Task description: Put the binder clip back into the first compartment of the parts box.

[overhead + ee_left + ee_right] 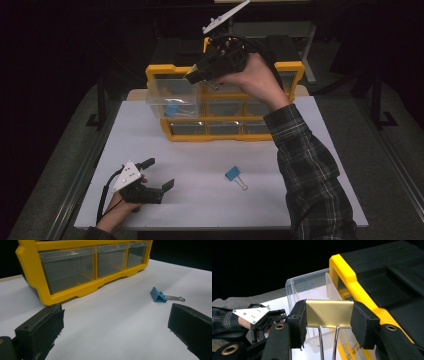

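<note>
A gold binder clip sits clamped between the two black jaws of the right gripper, in the lower middle of the right gripper view; its wire handles hang down from it. Just behind the clip, in the centre of that view, is a clear drawer pulled out of the yellow organizer, whose frame runs to the right edge.

In the high view the right gripper is at the upper middle, held above the organizer, tips over the open drawer at the cabinet's upper left corner. A small blue item lies inside that drawer, too blurred to identify.

A blue binder clip lies on the white table in the lower middle of the high view, well apart from the cabinet.

The left gripper rests at the lower left, jaws spread wide with nothing between them. In the left gripper view the blue binder clip lies at centre right, beyond the jaws.
</note>
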`<action>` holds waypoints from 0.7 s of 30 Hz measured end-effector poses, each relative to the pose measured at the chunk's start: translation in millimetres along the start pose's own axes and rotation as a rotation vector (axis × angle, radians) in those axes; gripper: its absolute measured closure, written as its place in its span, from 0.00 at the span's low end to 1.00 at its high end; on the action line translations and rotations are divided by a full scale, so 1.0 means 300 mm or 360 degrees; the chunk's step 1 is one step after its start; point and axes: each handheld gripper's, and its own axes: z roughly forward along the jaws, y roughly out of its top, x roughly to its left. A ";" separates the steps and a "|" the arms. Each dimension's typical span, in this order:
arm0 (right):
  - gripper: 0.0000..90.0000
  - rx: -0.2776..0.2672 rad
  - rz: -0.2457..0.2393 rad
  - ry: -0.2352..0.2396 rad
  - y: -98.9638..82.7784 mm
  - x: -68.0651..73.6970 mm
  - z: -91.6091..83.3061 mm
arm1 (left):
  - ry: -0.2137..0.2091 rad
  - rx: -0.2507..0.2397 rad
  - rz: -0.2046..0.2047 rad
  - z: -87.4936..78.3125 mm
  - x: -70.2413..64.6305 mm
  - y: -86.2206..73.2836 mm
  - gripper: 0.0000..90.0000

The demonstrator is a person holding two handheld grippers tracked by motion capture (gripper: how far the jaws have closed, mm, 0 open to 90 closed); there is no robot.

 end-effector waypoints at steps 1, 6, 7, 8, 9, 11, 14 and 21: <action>0.54 -0.0004 0.0004 0.0003 0.008 0.002 0.007 | -0.0001 0.0000 -0.0007 0.000 -0.001 0.000 0.00; 0.54 -0.0006 -0.0021 0.0018 0.035 0.011 0.035 | -0.0003 -0.0002 -0.0005 0.000 -0.001 0.000 0.00; 0.54 -0.0007 -0.0025 0.0016 0.040 0.013 0.041 | -0.0003 -0.0002 -0.0005 0.000 -0.001 0.000 0.00; 0.54 -0.0004 -0.0029 0.0014 0.045 0.015 0.047 | -0.0004 -0.0002 -0.0005 0.000 -0.001 0.000 0.00; 0.54 -0.0002 -0.0030 0.0016 0.050 0.015 0.054 | -0.0003 0.0000 -0.0005 0.000 -0.001 0.000 0.00; 0.54 0.0012 -0.0039 0.0015 0.060 0.017 0.067 | -0.0004 -0.0002 -0.0006 0.000 -0.001 0.000 0.00; 0.54 0.0028 -0.0031 0.0028 0.077 0.024 0.090 | -0.0001 0.0006 0.0000 -0.003 0.000 0.001 0.00; 0.54 0.0048 -0.0052 0.0042 0.097 0.034 0.136 | -0.0003 0.0008 -0.0002 -0.001 0.000 -0.001 0.00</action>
